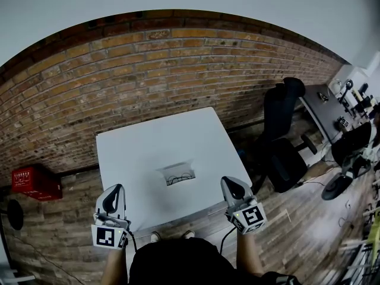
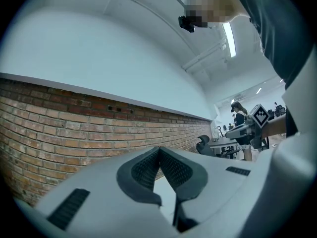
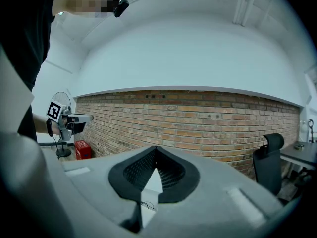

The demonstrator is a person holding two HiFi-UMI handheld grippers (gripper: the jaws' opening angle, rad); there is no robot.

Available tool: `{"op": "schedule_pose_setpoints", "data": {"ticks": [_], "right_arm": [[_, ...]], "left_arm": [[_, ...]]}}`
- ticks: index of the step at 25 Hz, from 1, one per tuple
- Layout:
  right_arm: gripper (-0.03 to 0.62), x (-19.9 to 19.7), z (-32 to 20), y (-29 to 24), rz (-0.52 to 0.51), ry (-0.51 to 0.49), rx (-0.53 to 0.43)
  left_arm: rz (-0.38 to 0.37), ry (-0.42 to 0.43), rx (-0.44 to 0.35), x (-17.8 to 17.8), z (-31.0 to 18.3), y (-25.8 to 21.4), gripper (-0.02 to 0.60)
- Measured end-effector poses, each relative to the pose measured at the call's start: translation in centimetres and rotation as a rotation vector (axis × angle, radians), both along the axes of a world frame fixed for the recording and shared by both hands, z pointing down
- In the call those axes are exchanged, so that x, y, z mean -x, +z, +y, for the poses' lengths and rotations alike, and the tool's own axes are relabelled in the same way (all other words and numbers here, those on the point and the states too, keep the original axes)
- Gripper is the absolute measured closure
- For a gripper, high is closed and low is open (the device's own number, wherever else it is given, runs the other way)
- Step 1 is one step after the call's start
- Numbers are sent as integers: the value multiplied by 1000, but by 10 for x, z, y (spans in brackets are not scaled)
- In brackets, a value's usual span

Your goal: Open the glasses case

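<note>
Sitting on table, glasses case betw. & beyond L tongs, R tongs; both closed, empty.

The person holds the left gripper and the right gripper out in front of the torso, one to each side and well apart, both roughly level and pointing away from the body. Each gripper's jaws are pressed together at the tips with nothing between them. The left forearm and right forearm reach forward, bare, and each gripper's marker cube sits nearest the wrist.
</note>
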State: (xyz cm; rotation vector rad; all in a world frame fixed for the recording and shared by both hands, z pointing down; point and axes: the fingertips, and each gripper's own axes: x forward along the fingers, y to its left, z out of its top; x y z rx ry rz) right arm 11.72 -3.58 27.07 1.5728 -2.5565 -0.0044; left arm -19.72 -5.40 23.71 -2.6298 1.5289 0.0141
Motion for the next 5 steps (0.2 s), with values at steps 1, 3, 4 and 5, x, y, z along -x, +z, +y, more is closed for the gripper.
{"op": "schedule_pose_setpoints", "data": {"ticks": [1,3,4,5], "right_arm": [[589,1,-1,-2,-4,-5,-11],[589,3,-3,-5,-9,-15,-33],[589,3,-3,-6,-9,-18,-39],[589,3,-4,-7,-10,-21,-44]], "left_arm": [[1,0,0,0,0,0,575],[1,0,3,0,0,1,575],[1,0,4,0,0,2,575],[2,-1,5,0,0,2,575]]}}
